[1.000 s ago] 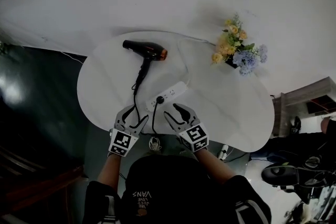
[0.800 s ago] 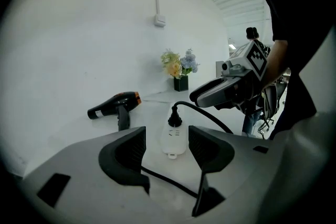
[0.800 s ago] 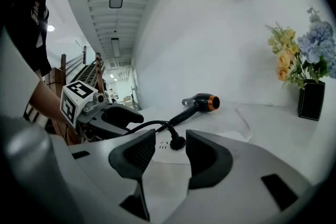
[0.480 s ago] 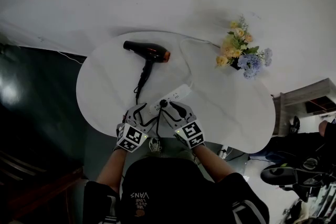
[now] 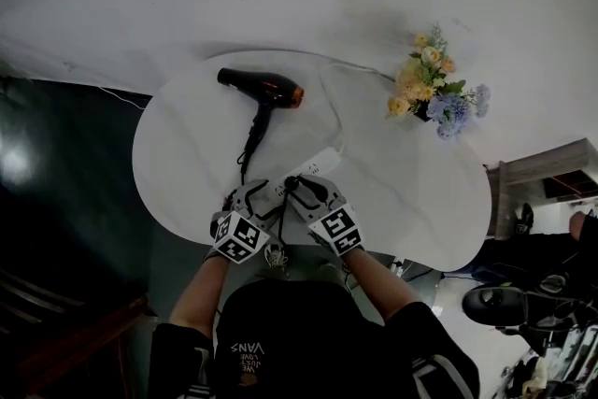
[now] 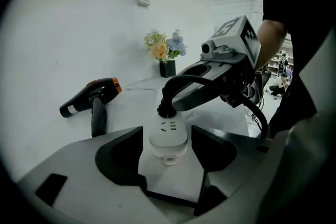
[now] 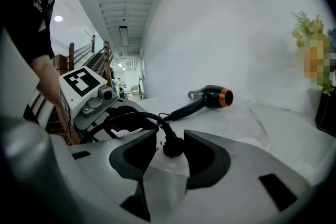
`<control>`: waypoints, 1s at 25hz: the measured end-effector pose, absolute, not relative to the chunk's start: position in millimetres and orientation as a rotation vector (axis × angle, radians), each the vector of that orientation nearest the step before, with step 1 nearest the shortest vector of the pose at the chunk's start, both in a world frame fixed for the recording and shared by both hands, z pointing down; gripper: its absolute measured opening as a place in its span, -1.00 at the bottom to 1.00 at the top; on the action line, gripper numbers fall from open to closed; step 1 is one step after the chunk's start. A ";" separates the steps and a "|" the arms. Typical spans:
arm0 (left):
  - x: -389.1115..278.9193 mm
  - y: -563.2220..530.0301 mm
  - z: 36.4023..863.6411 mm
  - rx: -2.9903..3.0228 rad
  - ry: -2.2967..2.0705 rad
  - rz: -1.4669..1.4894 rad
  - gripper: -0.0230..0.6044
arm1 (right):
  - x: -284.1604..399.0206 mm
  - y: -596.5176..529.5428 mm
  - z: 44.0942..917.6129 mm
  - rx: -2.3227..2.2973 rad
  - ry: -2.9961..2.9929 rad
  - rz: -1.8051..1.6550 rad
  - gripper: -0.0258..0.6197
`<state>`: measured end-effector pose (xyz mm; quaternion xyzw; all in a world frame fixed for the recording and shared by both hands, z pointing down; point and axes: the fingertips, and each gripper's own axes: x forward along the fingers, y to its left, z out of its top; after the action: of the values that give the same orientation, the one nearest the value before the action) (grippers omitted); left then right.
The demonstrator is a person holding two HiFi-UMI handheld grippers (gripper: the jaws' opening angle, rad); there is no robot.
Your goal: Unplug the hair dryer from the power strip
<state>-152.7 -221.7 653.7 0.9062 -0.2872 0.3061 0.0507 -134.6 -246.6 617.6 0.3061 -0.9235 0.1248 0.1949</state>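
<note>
I have the left gripper [image 5: 250,197] released: its jaws have just been opening and now stand wide, one on each side of the near end of the white power strip [image 6: 168,139], with a gap showing between each pad and the strip's body. The right gripper [image 5: 313,193] is also released. Its jaws bracket the black plug [image 7: 172,147], which is seated in the strip, and the pads are not clamped on it; a gap shows on the left side of the plug. The black cord [image 5: 249,143] arches up out of the plug and runs across the white table [image 5: 411,192] to the hair dryer [image 5: 262,89]. The dryer lies on its side near the far edge of the table, well apart from both grippers, its orange-ringed nozzle towards the flowers [image 5: 434,89]. The strip lies at an angle on the near part of the table, just ahead of both grippers.
</note>
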 end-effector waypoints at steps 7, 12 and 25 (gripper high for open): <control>-150.8 -224.7 661.2 2.758 -0.870 0.976 -0.01 | -136.3 -250.1 624.1 0.835 -2.569 0.300 -0.51; -151.2 -222.5 665.0 2.751 -0.860 1.003 -0.06 | -138.1 -251.8 624.2 0.834 -2.567 0.293 -0.57; -151.2 -223.4 666.3 2.737 -0.851 1.006 -0.11 | -136.2 -252.9 623.3 0.838 -2.549 0.260 -0.69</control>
<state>-151.2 -223.4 666.3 0.8999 -0.2797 0.3306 0.0518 -136.2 -252.9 623.3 0.3031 -0.9221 0.0941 0.2212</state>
